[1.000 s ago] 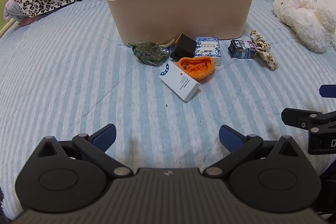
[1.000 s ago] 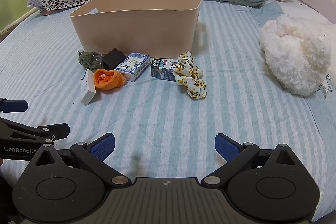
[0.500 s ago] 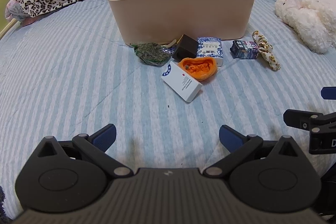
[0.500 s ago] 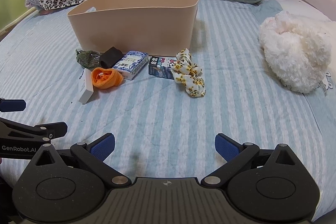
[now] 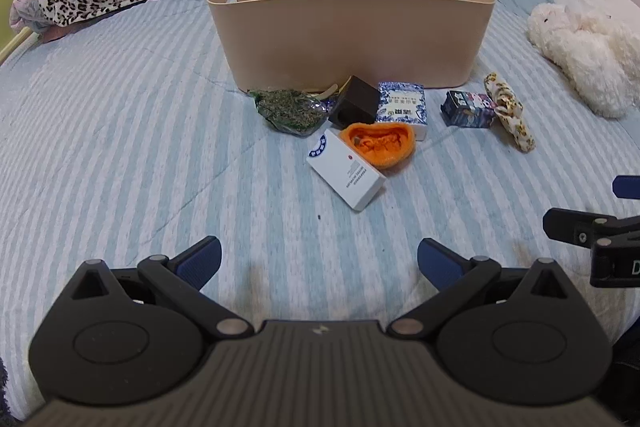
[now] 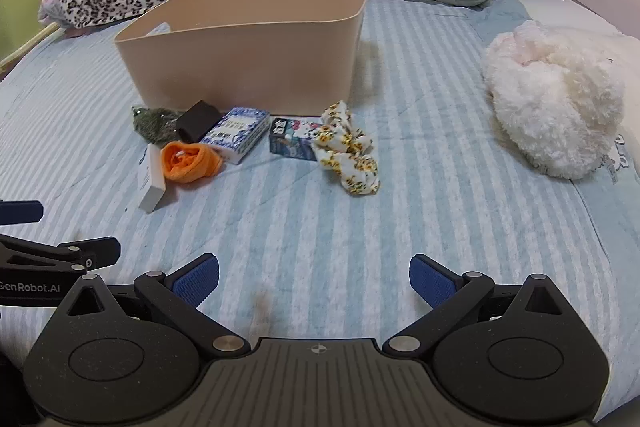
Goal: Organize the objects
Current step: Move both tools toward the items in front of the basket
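Both grippers, left (image 5: 319,258) and right (image 6: 314,275), hover spread wide over the striped bedspread (image 5: 120,147), holding nothing. Ahead of them, small items cluster against a beige bin (image 5: 352,39): white box (image 5: 346,175), orange cloth (image 5: 378,145), floral scrunchie (image 6: 347,154).

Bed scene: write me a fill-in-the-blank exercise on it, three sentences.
1. The small items lie in front of the ____ bin.
2. The orange cloth touches a ____ box.
3. Both the left gripper and right gripper are ____ and hold nothing.

Missing words: beige; white; open
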